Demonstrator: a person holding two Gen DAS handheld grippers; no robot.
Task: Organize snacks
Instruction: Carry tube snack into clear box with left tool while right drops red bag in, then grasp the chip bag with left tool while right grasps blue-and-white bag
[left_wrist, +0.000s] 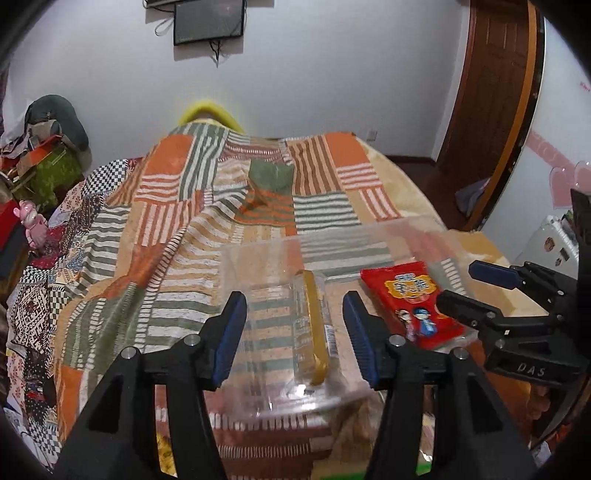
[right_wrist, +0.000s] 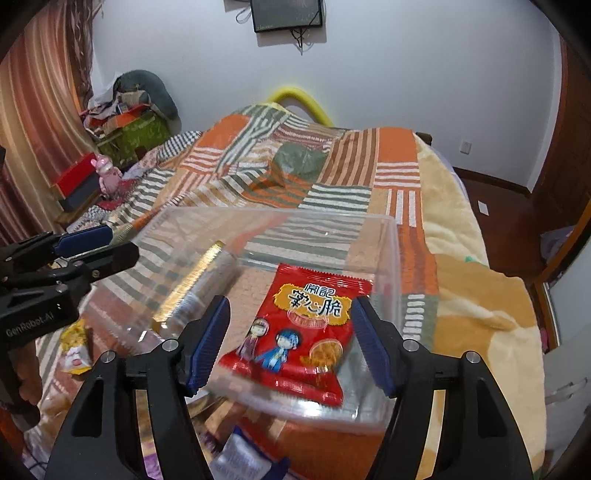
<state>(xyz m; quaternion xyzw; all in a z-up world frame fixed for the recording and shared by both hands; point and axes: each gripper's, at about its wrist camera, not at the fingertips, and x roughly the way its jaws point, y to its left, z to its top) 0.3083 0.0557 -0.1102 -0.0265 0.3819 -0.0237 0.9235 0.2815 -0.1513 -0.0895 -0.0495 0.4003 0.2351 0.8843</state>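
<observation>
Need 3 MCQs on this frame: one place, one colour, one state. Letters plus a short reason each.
1. Where does the red snack packet lie?
A. inside the clear plastic bin
B. on the floor
C. on the wall screen

2. What colour are the pads on the fingers?
A. green
B. blue
C. white

3. What state is the right gripper in?
A. shut on the packet
B. shut on nothing
C. open, holding nothing

Answers:
1. A, the packet rests on the bin's floor, beside a long gold-edged packet.
2. B, ribbed blue pads line both grippers' fingers.
3. C, its fingers stand wide apart either side of the packet; the left gripper is open too.
</observation>
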